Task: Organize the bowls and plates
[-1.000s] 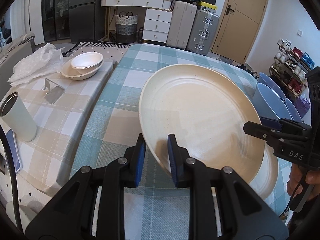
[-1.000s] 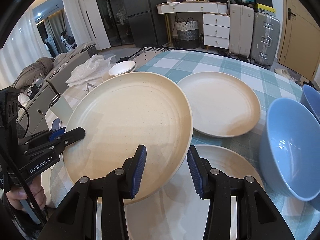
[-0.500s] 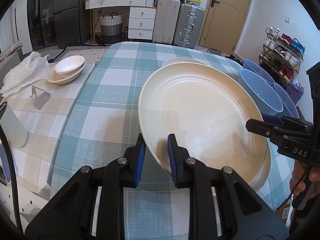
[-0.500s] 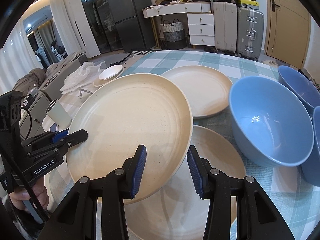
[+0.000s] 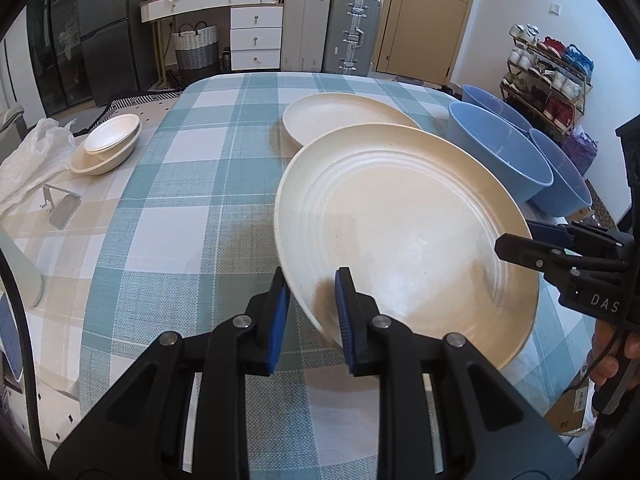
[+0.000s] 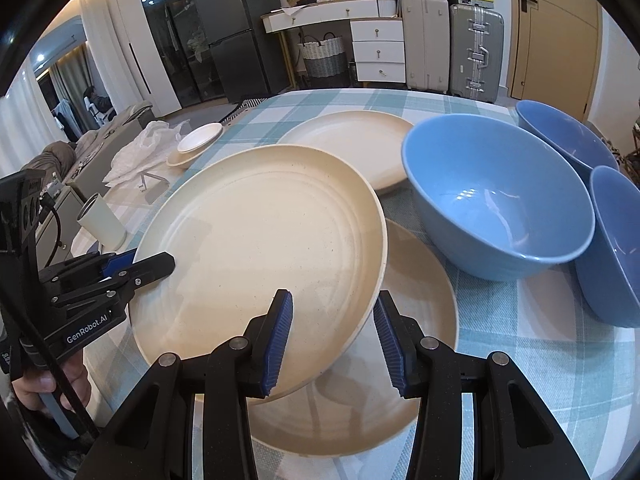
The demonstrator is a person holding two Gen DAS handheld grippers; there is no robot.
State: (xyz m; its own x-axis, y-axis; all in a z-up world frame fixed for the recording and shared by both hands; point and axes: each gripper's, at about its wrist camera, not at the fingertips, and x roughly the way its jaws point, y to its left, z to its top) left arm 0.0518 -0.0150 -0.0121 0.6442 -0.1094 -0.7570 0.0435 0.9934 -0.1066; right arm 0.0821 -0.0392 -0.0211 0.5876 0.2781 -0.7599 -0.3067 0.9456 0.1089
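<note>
A large cream plate (image 5: 400,232) (image 6: 260,248) hangs tilted above the checked tablecloth, held from both sides. My left gripper (image 5: 311,280) (image 6: 148,262) is shut on its near-left rim. My right gripper (image 6: 333,300) (image 5: 516,240) clamps the opposite rim between its blue pads. Partly beneath it, a second cream plate (image 6: 420,320) lies flat on the table. A third cream plate (image 5: 340,116) (image 6: 352,140) lies farther back. Three blue bowls (image 6: 496,200) (image 6: 560,136) (image 6: 616,240) stand to the right, the nearest close to the held plate's far edge.
Two small stacked white bowls (image 5: 108,144) sit on the lower side table at left, beside a crumpled plastic bag (image 5: 28,156) and a metal stand (image 5: 60,208). A white cup (image 6: 102,220) stands near that table's front. A person's hands grip both handles.
Both grippers have carried the cream plate to the right across the table, closer to the blue bowls, which have come further into view. Neither grip has changed.
</note>
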